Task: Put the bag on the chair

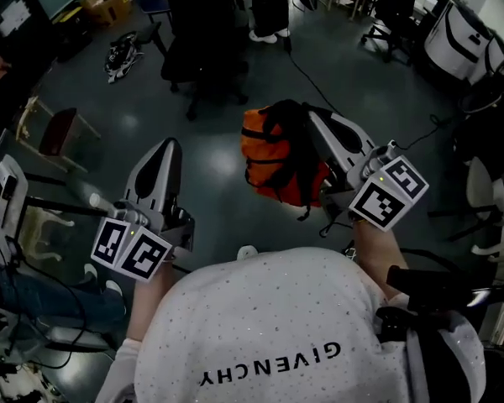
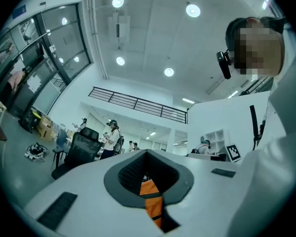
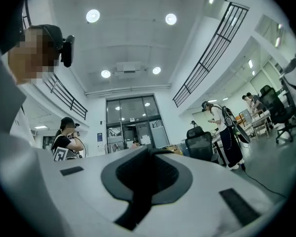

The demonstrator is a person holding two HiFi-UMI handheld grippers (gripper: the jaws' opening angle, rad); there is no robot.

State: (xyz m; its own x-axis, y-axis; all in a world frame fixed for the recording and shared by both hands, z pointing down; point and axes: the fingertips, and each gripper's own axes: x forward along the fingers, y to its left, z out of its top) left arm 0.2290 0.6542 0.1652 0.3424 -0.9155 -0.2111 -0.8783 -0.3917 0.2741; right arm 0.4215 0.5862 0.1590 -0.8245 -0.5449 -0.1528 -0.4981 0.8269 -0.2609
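Above the floor [image 1: 210, 175], dangling from right gripper [image 1: 317, 117] fingers clamped on its black strap [image 1: 287, 124]: orange bag [image 1: 267, 164], long axis vertical. Left gripper [image 1: 168, 146] alongside, fingers pressed together, empty. Black office chair [image 1: 206, 53] ahead, slightly left of bag, well apart.

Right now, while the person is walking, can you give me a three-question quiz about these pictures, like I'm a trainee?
1. True or false: the orange bag rests on the black office chair.
2. Which one carries the bag?
A. left hand-held gripper
B. right hand-held gripper
3. Fill in: the bag's straps are ____.

Key: 1 false, it hangs in the air, away from the black office chair. 2 B. 3 black.
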